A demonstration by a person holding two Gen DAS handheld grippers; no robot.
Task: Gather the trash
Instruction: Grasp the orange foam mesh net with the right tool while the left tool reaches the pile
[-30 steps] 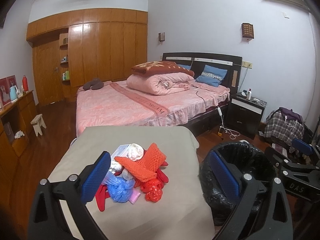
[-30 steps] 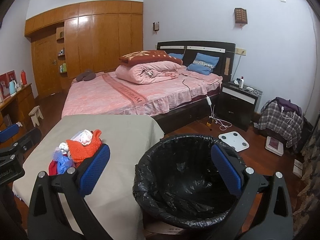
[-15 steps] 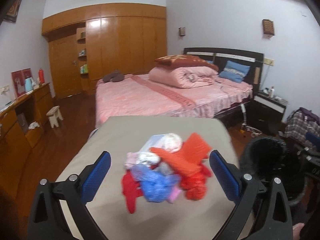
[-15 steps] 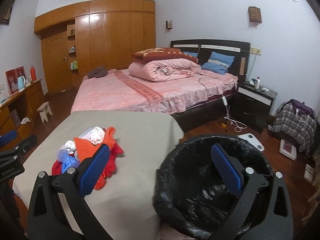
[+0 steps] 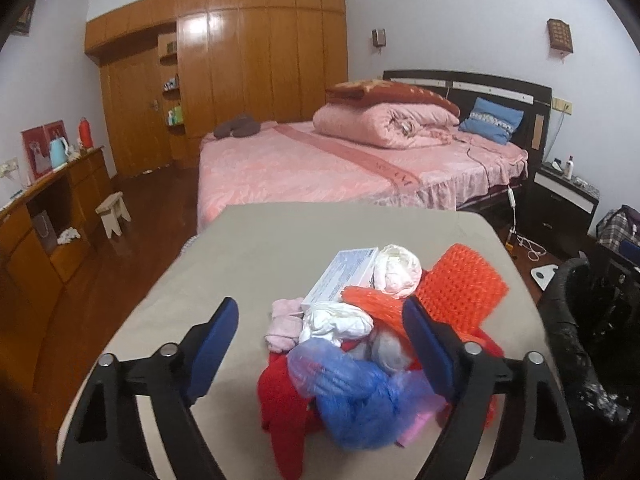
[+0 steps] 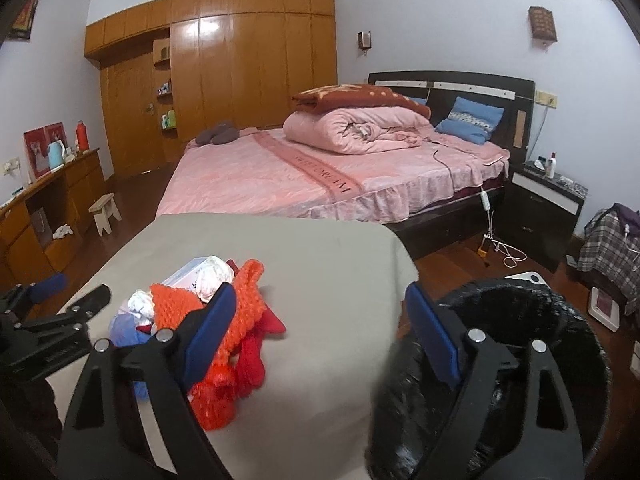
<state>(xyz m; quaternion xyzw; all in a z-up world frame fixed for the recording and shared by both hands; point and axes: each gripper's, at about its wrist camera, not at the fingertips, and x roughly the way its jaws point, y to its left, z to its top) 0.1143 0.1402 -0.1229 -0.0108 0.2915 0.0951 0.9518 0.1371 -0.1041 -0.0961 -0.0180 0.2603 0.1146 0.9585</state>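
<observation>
Beige table (image 5: 248, 264) bears trash pile (image 5: 372, 340) before pink bed (image 5: 320, 164)

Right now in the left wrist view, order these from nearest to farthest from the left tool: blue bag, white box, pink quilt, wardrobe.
1. Blue bag: between the fingers of the left tool, at the pile's near edge.
2. White box: at the back of the pile on the table.
3. Pink quilt: folded on the bed, right of centre.
4. Wardrobe: against the far wall.

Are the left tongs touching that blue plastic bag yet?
Cannot tell. In the left wrist view the open left tongs frame the blue plastic bag, but neither view shows contact or a gap plainly.
</observation>
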